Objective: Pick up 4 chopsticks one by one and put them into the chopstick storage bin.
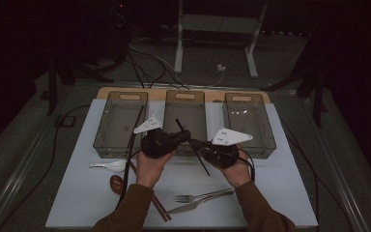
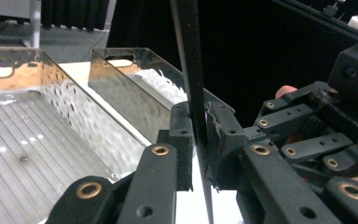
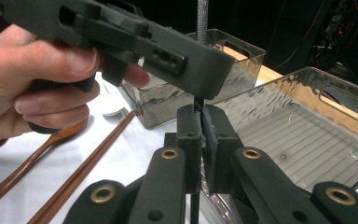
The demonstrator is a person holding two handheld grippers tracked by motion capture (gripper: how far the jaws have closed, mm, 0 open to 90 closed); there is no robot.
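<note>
A thin black chopstick (image 1: 200, 162) hangs tilted above the white mat, in front of the middle tray. Both grippers hold it. My left gripper (image 1: 186, 137) points right and is shut on its upper part. My right gripper (image 1: 196, 145) points left and is shut on it just below. In the left gripper view the chopstick (image 2: 189, 70) rises straight up between the closed pads (image 2: 182, 135), with the right gripper's body (image 2: 317, 135) close behind. In the right gripper view the chopstick (image 3: 202, 18) is pinched by the pads (image 3: 214, 135), under the left gripper's body (image 3: 121, 32) and the hand that holds it.
Three clear plastic trays (image 1: 107, 113) (image 1: 186, 95) (image 1: 269, 125) stand in a row at the mat's far side. On the mat near the person lie a white spoon (image 1: 108, 166), a wooden spoon (image 1: 117, 183), brown chopsticks (image 1: 157, 205), a fork (image 1: 203, 195) and a knife (image 1: 188, 207).
</note>
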